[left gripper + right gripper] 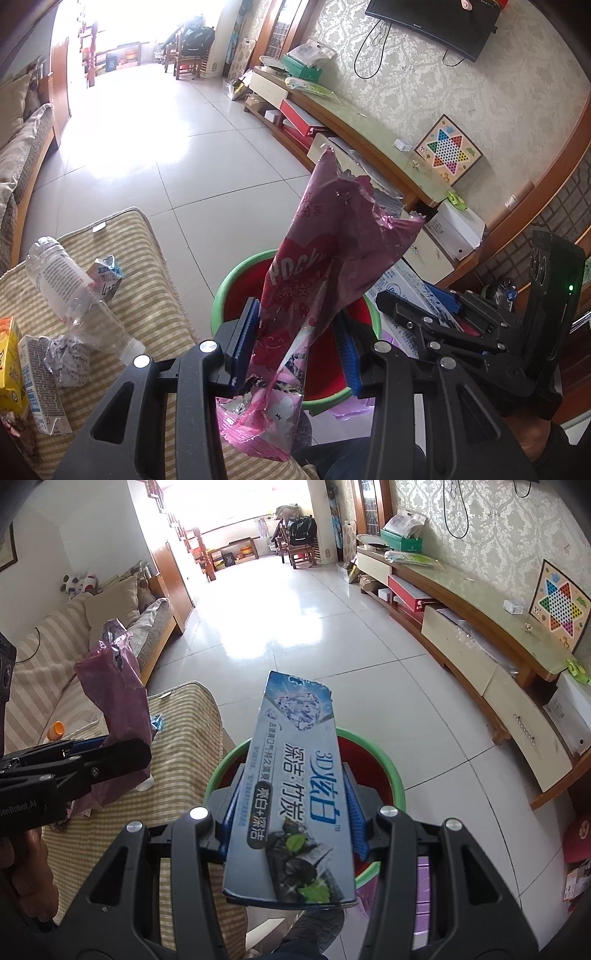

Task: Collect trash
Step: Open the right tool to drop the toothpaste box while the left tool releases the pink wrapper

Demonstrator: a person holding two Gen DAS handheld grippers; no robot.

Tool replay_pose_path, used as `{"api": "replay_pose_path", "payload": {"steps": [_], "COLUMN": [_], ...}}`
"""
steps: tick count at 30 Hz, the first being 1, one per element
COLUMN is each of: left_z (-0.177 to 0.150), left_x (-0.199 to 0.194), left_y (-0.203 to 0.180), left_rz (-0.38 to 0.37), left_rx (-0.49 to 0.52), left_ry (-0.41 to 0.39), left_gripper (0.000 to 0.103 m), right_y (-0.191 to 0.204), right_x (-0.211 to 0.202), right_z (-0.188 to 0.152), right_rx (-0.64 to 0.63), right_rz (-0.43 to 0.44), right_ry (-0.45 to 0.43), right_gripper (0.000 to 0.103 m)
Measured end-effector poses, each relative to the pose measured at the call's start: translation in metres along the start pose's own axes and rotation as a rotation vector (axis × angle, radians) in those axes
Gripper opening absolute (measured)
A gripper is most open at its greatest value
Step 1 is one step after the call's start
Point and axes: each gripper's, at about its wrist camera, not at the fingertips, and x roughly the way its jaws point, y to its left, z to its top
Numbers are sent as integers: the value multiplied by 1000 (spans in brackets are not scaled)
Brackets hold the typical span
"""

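Observation:
My left gripper (295, 332) is shut on a pink Pocky wrapper (325, 251), held upright above a red bin with a green rim (221, 291). The wrapper also shows in the right wrist view (118, 686). My right gripper (291, 808) is shut on a blue toothpaste box (295, 786), held over the same bin (391, 771). On the striped cushion (155, 288) lie a crushed clear bottle (70, 291), a crumpled carton (107, 277), a white carton (37, 376) and a yellow box (9, 365).
A low TV cabinet (472, 635) runs along the right wall with a checkers board (557, 605) on it. A sofa (55, 657) stands at the left. Boxes (450, 229) lie beside the bin. Tiled floor (295, 638) stretches ahead.

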Motion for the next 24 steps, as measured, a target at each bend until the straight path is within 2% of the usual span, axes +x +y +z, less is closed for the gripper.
{"api": "replay_pose_path", "payload": {"steps": [12,24], "left_z": [3,15], "left_x": [17,29], "left_y": [-4,-19], "left_rz": [1,-31], "left_rx": [0,15], "left_ry": [24,22], "left_gripper": [38,40], "right_y": [-12,-25], "right_x": [8,9], "right_z": [-5,-7], "right_rx": [26,56], "right_rz": [-14,-22], "right_ry": [15,14], "right_gripper": [46,46]}}
